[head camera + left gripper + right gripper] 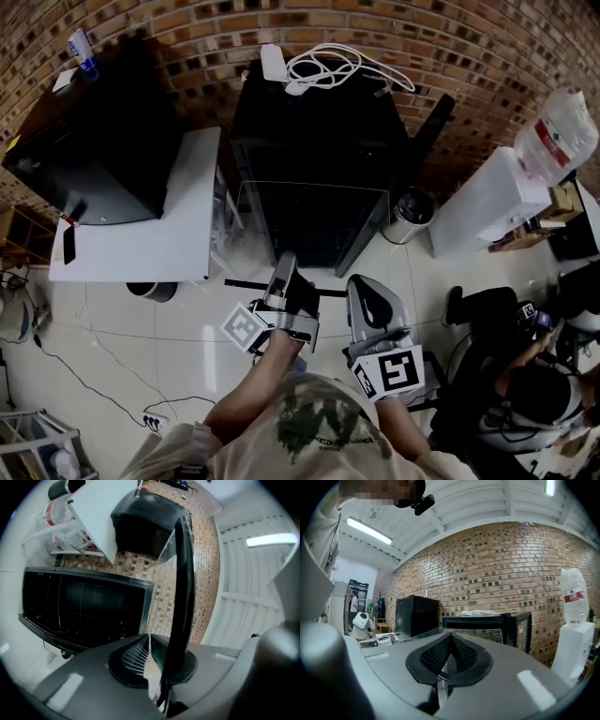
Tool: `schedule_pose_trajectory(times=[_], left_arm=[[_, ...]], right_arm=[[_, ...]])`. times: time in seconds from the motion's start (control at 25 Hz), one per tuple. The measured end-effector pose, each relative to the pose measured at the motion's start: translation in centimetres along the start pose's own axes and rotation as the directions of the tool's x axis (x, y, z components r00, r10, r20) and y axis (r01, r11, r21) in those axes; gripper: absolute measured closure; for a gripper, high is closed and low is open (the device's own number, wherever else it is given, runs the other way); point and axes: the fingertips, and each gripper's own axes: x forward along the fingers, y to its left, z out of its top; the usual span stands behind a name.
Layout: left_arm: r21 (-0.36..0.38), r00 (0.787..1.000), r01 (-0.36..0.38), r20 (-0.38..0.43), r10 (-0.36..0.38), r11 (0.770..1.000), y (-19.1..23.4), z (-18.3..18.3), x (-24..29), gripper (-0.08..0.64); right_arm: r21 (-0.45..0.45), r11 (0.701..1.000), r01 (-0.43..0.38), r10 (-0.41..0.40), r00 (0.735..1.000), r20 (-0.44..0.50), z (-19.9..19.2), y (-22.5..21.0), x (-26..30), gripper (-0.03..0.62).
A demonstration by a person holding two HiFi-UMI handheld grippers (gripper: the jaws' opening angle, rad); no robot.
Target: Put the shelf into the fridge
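Against the far brick wall (pixel 450 47) a black fridge (pixel 319 122) stands open, with the glass shelf (pixel 314 217) just before its opening, its near edge clamped by the left gripper (pixel 284 262) and the right gripper (pixel 362 283).

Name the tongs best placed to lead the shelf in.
Left, slightly. Both grip the clear glass shelf, but the left tongs sit more centred on the open black fridge; the right tongs sit toward its door.
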Motion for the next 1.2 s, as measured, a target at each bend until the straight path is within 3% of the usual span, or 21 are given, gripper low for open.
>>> schedule_pose_trajectory(times=[0.52,1.2], left_arm=[[-0.019,0.999,-0.013,-0.048,0.013,1.000,1.6,2.8,2.6,0.540],[0.007,0.999,-0.037,-0.018,0.037,0.999,5.9,2.3,5.8,0.540]], right_arm=[[0.006,0.998,0.057,-0.057,0.998,-0.022,-0.7,-0.1,4.0,0.592],[0.004,1.000,0.028,-0.028,0.998,-0.056,-2.2,-4.7,6.4,0.592]])
